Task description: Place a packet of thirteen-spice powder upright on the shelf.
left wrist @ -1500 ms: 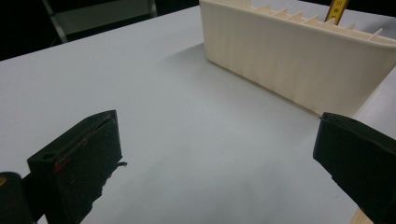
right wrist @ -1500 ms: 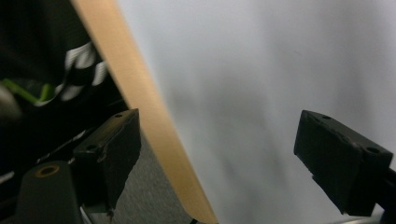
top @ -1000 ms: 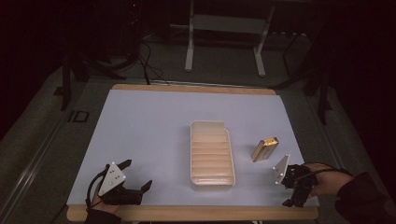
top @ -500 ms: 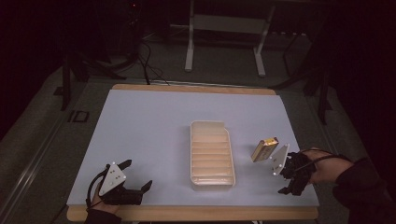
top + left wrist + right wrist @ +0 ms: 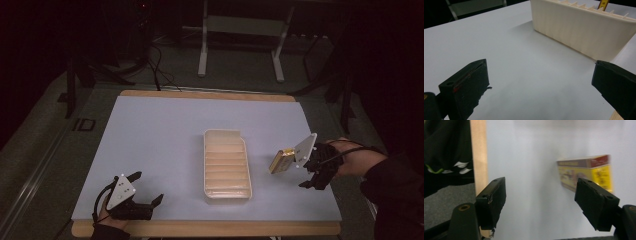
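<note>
On the pale table [image 5: 165, 150], seen from the high view, the left gripper [image 5: 145, 192] sits at about 7 o'clock near the front wooden edge, held by a hand [image 5: 107, 212] that comes in from the bottom, its grey three-cornered plate facing up. Its jaws stand wide apart with nothing between them, and in the left gripper view the left gripper [image 5: 539, 85] has only bare table surface between its two black jaws, with the cream wall of the ribbed tray [image 5: 584, 30] beyond at 1 o'clock. In the high view the ribbed tray [image 5: 226, 186] lies just right of the table's middle, its long side running from 12 to 6 o'clock (its inner ribs are plain to see). At about 3 o'clock from the tray, well clear of it, lies the yellow box [image 5: 280, 161], flat on the table and slightly angled. The right gripper [image 5: 312, 175] is just beside the box at its 4 o'clock, held by the right hand [image 5: 350, 160]. In the right gripper view the right gripper [image 5: 540, 200] has its jaws spread wide and grips nothing; the yellow box [image 5: 586, 170], somewhat blurred, lies beyond the far jaw at 2 o'clock.
</note>
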The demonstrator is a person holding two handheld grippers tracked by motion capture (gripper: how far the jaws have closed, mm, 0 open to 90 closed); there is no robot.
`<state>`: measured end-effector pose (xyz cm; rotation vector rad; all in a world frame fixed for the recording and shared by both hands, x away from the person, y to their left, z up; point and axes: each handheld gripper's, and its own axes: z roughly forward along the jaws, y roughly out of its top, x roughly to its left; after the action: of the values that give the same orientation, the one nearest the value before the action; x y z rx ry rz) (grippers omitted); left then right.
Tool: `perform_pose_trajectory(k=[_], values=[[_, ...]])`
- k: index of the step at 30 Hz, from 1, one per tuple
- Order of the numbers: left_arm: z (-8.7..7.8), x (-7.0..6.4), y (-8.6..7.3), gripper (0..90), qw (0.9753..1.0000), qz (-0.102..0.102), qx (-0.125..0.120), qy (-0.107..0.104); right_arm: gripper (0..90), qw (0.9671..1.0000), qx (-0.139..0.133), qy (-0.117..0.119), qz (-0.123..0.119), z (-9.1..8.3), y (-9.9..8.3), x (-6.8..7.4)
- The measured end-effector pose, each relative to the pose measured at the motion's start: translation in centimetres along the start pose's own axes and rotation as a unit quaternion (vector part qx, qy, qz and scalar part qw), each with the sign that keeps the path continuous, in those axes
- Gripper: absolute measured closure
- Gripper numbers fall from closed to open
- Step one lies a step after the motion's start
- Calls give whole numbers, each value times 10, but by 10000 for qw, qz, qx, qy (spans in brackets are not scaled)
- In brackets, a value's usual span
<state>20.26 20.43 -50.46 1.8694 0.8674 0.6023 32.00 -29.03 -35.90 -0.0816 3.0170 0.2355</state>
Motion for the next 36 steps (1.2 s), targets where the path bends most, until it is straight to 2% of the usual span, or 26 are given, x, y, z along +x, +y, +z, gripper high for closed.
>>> perform_pose_trajectory(k=[5, 12, 14, 20, 21, 25, 27, 29, 32, 34, 36], values=[[1, 0, -1, 11, 10000, 22, 48, -30, 263, 9997, -97, -232, -34, -5, 0, -10], [1, -1, -1, 11, 10000, 17, 51, -31, 263, 9990, -66, -437, 87, -7, 1, -30], [1, -1, -1, 11, 10000, 13, 54, -31, 263, 9989, -38, -461, 47, -5, 2, -35], [1, -1, -1, 11, 10000, 16, 59, -42, 263, 9991, -23, -410, 94, 9, 4, -51], [1, -1, -1, 11, 10000, 20, 61, -37, 263, 9993, -43, -345, 142, 12, 4, -54], [1, -1, -2, 11, 10000, 15, 74, -46, 289, 9996, 81, -208, 192, 26, 2, -61], [1, -1, -2, 11, 10000, 17, 77, -49, 301, 9995, 125, -216, 177, 29, 2, -63], [1, -1, -2, 11, 9999, 23, 81, -54, 368, 9995, 218, -158, 147, 37, 0, -66], [2, 0, -2, 11, 9999, 22, 98, -56, 381, 9990, 392, -173, 156, 46, -1, -70], [2, -1, -2, 11, 9999, 17, 106, -63, 419, 9986, 440, -188, 207, 52, -2, -72], [2, 0, -2, 11, 9999, 26, 121, -64, 463, 9989, 432, -139, 146, 56, -2, -73]])
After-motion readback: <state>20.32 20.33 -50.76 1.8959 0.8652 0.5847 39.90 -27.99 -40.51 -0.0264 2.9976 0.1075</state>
